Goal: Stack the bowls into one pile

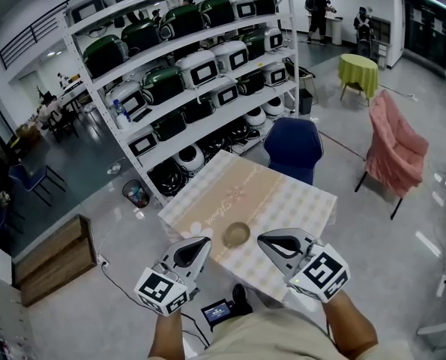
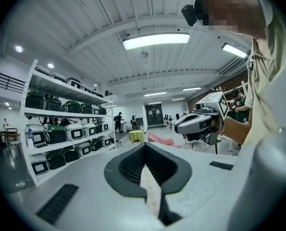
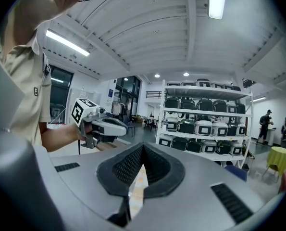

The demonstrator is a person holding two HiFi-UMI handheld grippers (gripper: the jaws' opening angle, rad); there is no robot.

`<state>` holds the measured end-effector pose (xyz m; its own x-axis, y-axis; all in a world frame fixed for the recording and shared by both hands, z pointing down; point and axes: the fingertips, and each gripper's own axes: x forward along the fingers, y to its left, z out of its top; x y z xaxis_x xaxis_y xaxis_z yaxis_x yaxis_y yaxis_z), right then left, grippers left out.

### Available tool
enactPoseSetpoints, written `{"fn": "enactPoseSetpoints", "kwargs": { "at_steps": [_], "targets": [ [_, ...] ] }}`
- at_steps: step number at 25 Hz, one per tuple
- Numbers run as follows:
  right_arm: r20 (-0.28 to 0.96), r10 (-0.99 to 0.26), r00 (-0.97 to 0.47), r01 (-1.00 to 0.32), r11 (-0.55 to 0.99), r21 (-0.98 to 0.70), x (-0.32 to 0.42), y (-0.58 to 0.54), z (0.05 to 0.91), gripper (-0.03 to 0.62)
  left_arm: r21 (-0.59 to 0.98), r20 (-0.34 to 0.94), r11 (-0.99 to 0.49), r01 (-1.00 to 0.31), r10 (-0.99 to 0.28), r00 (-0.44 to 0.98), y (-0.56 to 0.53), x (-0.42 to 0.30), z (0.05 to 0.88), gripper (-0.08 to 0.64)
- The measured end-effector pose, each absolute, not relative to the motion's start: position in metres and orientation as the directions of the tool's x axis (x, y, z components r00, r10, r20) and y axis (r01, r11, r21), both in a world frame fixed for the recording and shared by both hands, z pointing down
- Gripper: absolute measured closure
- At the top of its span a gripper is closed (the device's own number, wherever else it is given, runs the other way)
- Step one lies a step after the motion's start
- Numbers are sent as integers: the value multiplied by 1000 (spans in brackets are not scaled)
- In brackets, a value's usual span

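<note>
Two grippers hang above the near part of the checked table (image 1: pixel 305 201), the left gripper (image 1: pixel 202 244) and the right gripper (image 1: pixel 266 240) angled toward each other, each with its jaws closed tip to tip on nothing. Between their tips the bowl pile (image 1: pixel 236 235) sits on the cloth as one round brownish shape, touched by neither gripper; a blue chair (image 1: pixel 294 147) stands at the table's far side

Bright, even light pours from the ceiling strip lights (image 2: pixel 156 40), which glare white and leave only soft shadows on the pale floor (image 1: pixel 402 223). Both gripper views bulge fisheye-style into black corners. The left tongs (image 2: pixel 145 150), close to the lens, look soft.
</note>
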<state>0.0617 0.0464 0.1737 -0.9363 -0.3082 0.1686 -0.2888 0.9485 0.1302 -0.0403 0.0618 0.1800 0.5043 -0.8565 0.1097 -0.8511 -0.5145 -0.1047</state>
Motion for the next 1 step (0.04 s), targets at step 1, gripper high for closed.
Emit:
{"fn": "enactPoseSetpoints", "kwargs": {
  "at_steps": [1],
  "targets": [
    [167, -307, -937, -288, 949, 129, 64, 44, 175, 589, -107, 110, -513, -852, -858, 502, 59, -38, 181, 554]
  ]
}}
